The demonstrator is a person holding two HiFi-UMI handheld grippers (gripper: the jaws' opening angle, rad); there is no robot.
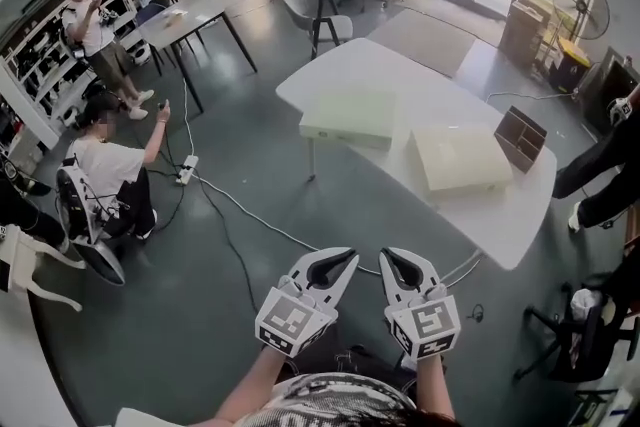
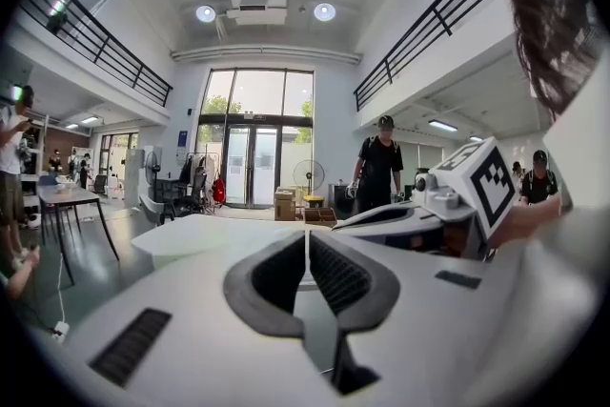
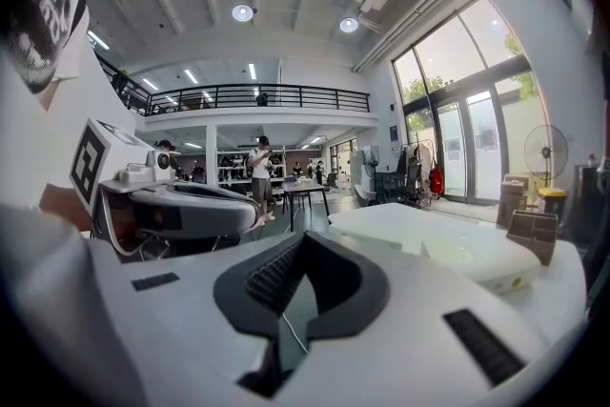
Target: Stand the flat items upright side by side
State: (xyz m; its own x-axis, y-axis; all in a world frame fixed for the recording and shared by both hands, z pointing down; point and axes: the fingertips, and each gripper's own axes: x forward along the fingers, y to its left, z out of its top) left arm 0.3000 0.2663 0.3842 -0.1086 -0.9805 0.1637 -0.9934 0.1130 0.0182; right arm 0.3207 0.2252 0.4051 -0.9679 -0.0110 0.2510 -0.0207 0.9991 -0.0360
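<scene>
1. Two flat pale boxes are lying face-down on the white table [image 1: 385, 75]. One, the greenish-cream box [image 1: 350, 118], is on the left. The other, the cream box [image 1: 462, 158], is to its right, and there's a gap between them.
2. Both look like plain, thin slabs. I can't make out any print.
3. A brown slotted rack [image 1: 520, 137] sits just beside the cream one, near the table edge.
4. The left gripper [image 1: 348, 258] and right gripper [image 1: 386, 257] are side by side, well short of the table. Both have their fingers pinched together with nothing in them.
</scene>
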